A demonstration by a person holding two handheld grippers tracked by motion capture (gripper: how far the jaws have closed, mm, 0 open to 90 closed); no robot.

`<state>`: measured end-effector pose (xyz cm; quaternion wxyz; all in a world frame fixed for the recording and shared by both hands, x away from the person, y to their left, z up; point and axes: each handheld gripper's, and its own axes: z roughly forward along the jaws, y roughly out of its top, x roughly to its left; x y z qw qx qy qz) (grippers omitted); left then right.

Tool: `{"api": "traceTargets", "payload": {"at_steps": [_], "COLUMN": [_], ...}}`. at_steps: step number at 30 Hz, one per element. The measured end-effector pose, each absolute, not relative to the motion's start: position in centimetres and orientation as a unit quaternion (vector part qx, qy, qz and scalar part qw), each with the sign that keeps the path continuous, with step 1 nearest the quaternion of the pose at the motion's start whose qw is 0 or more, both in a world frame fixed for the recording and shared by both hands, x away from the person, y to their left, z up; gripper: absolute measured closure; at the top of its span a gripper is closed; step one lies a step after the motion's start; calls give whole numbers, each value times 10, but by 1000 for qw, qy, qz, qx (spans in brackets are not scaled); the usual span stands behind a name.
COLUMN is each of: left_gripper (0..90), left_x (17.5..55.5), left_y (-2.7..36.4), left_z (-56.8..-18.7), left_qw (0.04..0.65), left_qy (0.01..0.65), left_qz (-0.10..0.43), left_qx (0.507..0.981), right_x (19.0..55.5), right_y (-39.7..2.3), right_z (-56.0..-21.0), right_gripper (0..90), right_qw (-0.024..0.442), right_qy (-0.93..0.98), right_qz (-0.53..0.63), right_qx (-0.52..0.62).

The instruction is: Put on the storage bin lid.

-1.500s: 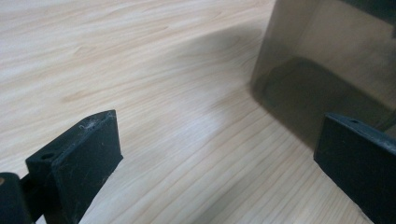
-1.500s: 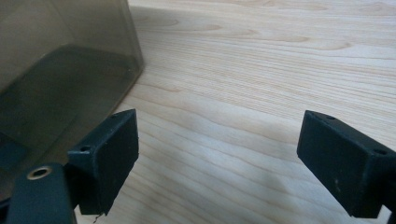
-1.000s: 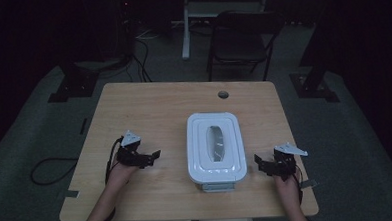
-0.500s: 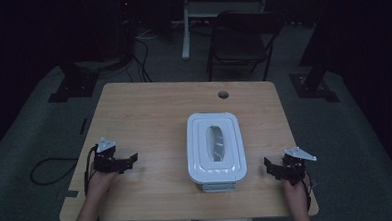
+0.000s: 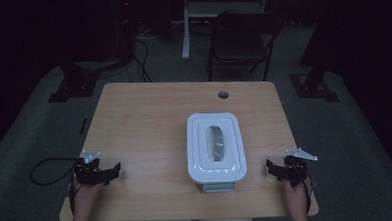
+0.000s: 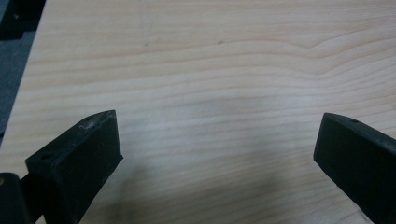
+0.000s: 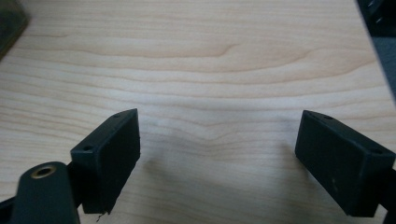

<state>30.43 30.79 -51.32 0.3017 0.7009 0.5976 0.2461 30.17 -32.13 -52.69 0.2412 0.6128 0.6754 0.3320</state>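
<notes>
Grippers apart, box untouched between them.
We hold our left gripper (image 5: 117,170) and right gripper (image 5: 269,166) empty, jaws wide, the right's just narrowing slightly; both have drawn outward from the lidded box (image 5: 215,146) mid-table (image 5: 144,118), so it seems released.

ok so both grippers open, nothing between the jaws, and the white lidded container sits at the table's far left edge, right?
Not the position. In the high view the white lidded container sits right of centre on the table, nearer the right gripper. Both grippers, left gripper included, are open, nothing between the jaws.
</notes>
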Motion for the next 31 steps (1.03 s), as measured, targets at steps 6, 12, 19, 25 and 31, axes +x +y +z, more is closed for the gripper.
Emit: {"api": "traceTargets", "payload": {"at_steps": [6,12,19,25,31], "left_gripper": [15,15,15,15,16], "left_x": [299,297,296,298,298], "left_y": [310,315,314,314,314], "left_z": [-521,-523,-524,-524,-524], "left_qw": [288,279,265,260,260], "left_qy": [619,636,639,653,654], "left_qz": [257,250,258,263,264], "left_qx": [684,674,674,661,659], "right_x": [303,303,303,303,304], "right_y": [-322,-318,-315,-315,-315], "right_z": [-527,-528,-528,-528,-528], "right_gripper": [142,142,136,134,132], "right_qw": [244,257,260,260,260], "right_qy": [669,674,678,678,678], "right_qz": [323,303,296,296,295], "right_qx": [623,622,620,620,621]}}
